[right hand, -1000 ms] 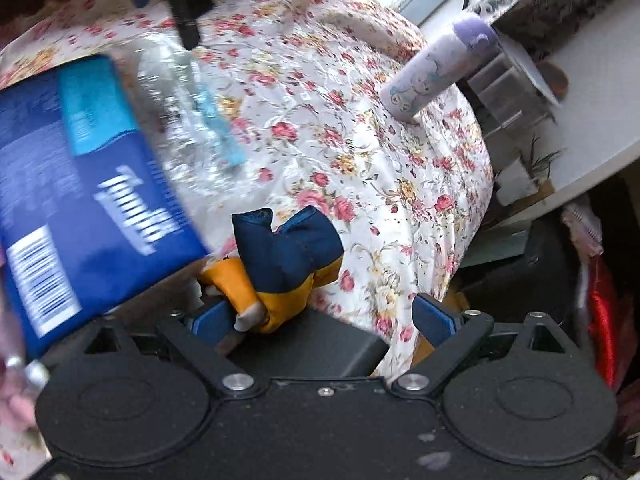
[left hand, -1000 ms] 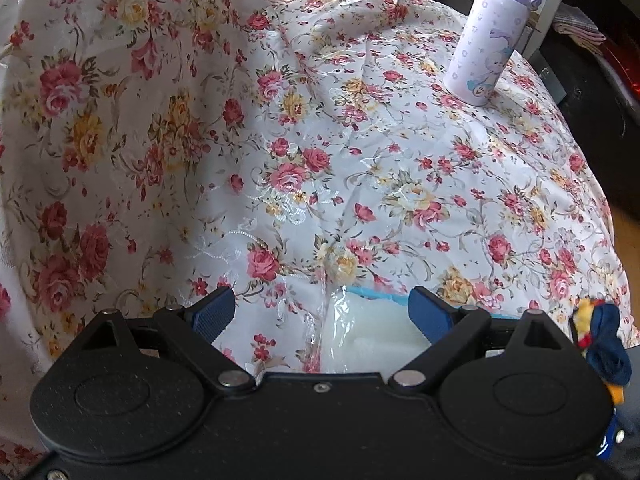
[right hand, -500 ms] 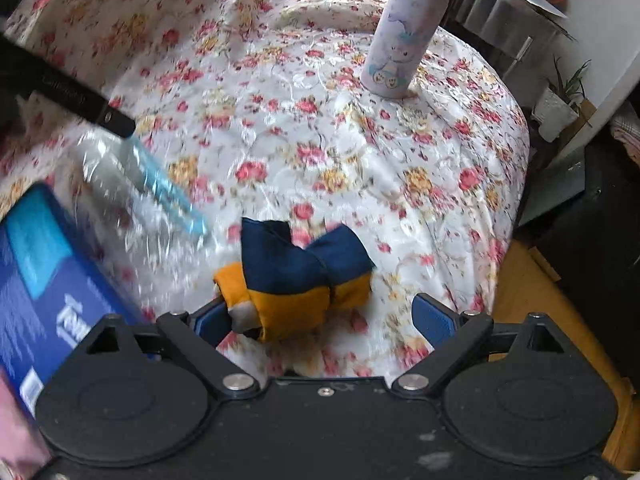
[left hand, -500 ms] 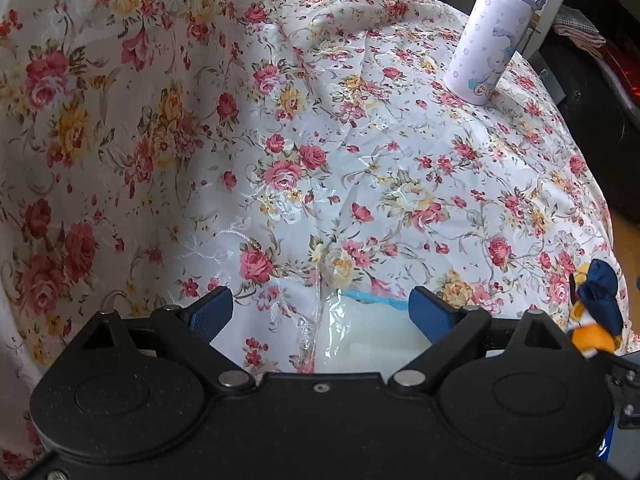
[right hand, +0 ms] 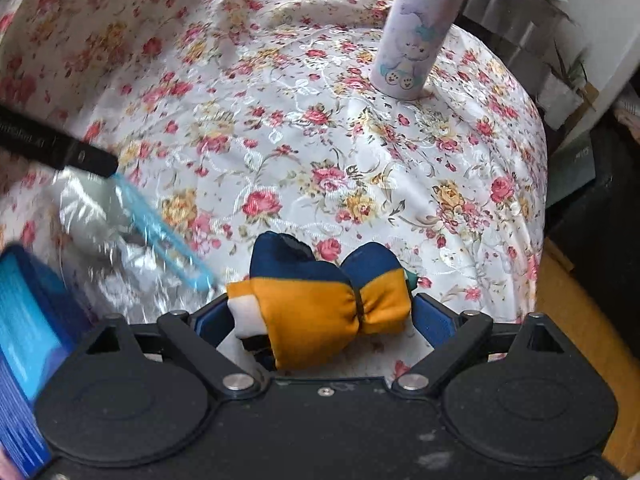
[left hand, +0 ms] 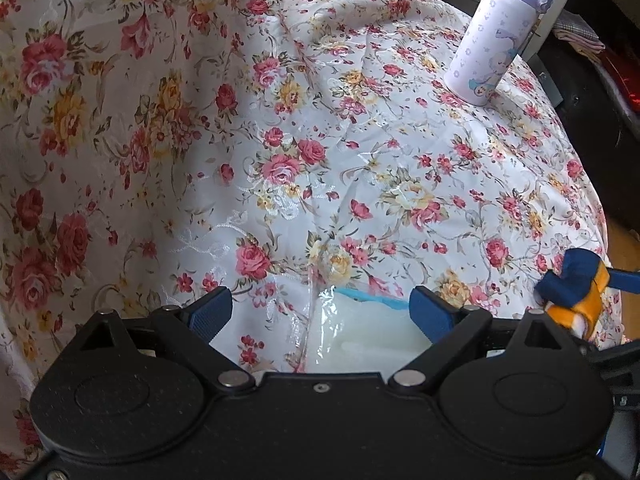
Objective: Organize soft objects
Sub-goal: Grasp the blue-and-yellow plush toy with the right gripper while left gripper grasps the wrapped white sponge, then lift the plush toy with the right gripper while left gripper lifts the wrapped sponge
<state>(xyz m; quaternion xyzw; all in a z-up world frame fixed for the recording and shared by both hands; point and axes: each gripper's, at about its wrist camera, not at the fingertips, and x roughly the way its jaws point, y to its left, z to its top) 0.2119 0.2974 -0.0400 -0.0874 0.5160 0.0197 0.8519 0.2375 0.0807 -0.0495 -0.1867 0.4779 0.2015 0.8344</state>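
Note:
A small stuffed toy (right hand: 316, 300), navy and orange with a white end, lies at the near edge of the floral tablecloth (right hand: 320, 140). It sits between the pads of my right gripper (right hand: 320, 314), whose jaws are closing; its two ends reach the pads without being squeezed. In the left wrist view the toy (left hand: 572, 284) shows at the far right. My left gripper (left hand: 320, 308) stands open over a clear plastic bag (left hand: 360, 332) with white filling and a blue zip strip, touching nothing. The same bag (right hand: 112, 240) lies left of the toy.
A lilac drinking bottle (left hand: 492, 40) (right hand: 416, 36) stands upright at the far right of the table. A blue tissue pack (right hand: 24, 340) lies at the left. The cloth rises in a tall fold (left hand: 100, 100) at the left. Dark furniture and floor lie beyond the right edge.
The right gripper has rolled level and swung over the table so the toy now sits centred between its fingers. The left gripper has kept still over the bag.

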